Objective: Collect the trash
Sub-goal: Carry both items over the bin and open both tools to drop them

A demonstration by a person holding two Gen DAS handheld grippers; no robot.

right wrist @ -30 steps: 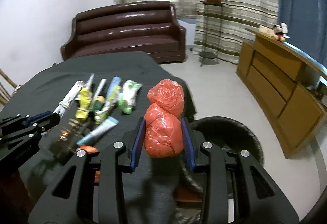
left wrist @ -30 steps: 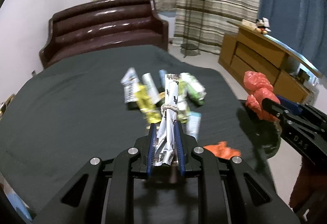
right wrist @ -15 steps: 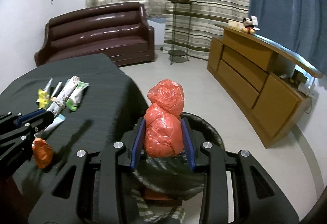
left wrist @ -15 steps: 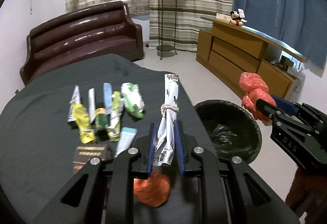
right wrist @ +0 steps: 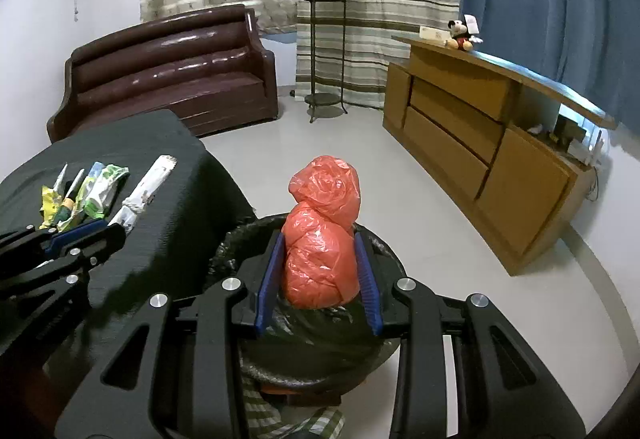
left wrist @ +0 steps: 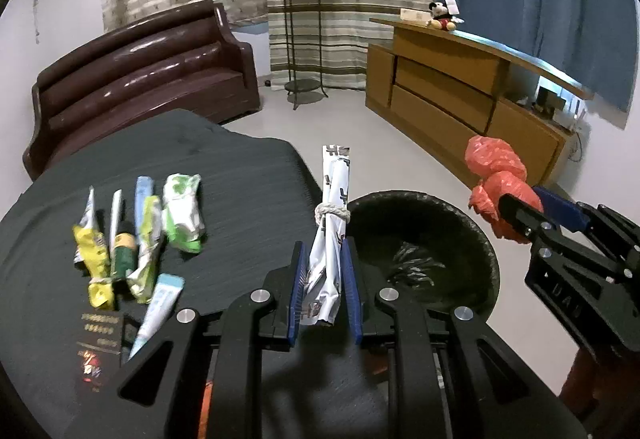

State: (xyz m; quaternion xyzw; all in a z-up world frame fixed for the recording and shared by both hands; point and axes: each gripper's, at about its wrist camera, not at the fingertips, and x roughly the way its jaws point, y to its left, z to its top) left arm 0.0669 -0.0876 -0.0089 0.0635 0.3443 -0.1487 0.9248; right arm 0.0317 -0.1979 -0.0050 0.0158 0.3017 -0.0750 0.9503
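Right gripper (right wrist: 320, 275) clamps red bag (right wrist: 322, 239) over bin (left wrist: 420, 231); left gripper (left wrist: 325, 287) pinches tied wrapper (left wrist: 332, 215) beside bin, may miss

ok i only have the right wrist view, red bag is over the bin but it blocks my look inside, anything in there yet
observer: in the left wrist view the bin under your red bag shows only a black liner with shiny creases at the bottom; I see no trash in it.
operator: and is the left gripper really clamped on that paper roll
observer: yes, the left gripper is shut on the paper roll, with both pads pressed against its lower end.
operator: anything on the table i cant see
observer: a dark printed card lies on the table beside the left gripper.
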